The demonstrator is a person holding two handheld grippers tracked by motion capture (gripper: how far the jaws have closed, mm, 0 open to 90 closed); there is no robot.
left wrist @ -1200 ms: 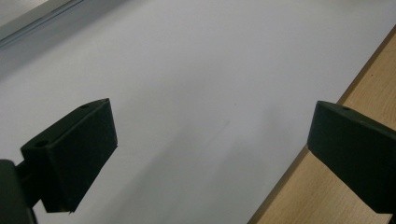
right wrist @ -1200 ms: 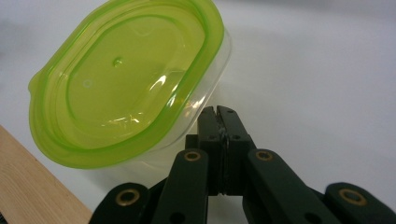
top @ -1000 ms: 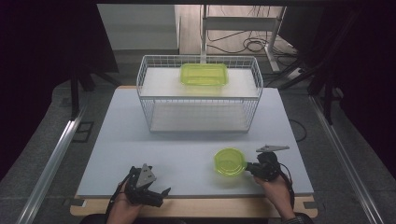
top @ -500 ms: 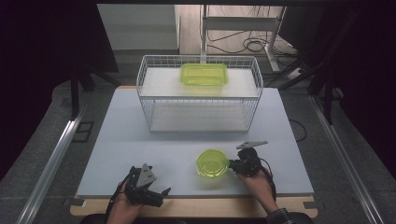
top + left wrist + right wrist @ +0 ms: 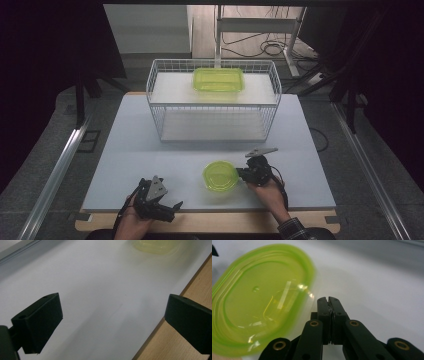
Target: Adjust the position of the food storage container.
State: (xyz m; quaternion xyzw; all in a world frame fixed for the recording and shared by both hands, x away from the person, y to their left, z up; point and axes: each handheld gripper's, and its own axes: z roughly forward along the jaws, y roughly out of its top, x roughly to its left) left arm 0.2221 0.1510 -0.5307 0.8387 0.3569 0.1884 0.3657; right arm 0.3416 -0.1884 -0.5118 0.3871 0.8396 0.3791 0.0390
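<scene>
A round lime-green container [image 5: 220, 176] [image 5: 259, 297] lies on the white table near its front edge. My right gripper [image 5: 241, 174] [image 5: 328, 299] sits at the container's right side. Its jaws are pressed together at the clear rim, which seems pinched between them. At the front left, my left gripper [image 5: 169, 207] [image 5: 112, 307] rests over the table's edge with its jaws wide apart and nothing between them. The container shows blurred at the top of the left gripper view [image 5: 156, 245].
A white wire basket rack [image 5: 155, 107] stands at the back middle of the table [image 5: 125, 145]. A rectangular lime-green container [image 5: 218, 80] sits on the rack. A wooden strip [image 5: 180, 345] runs along the table's front edge. Dark floor and metal rails flank both sides.
My right gripper has moved left along the table's front, and the round container has moved left with it. The left gripper has stayed where it was.
</scene>
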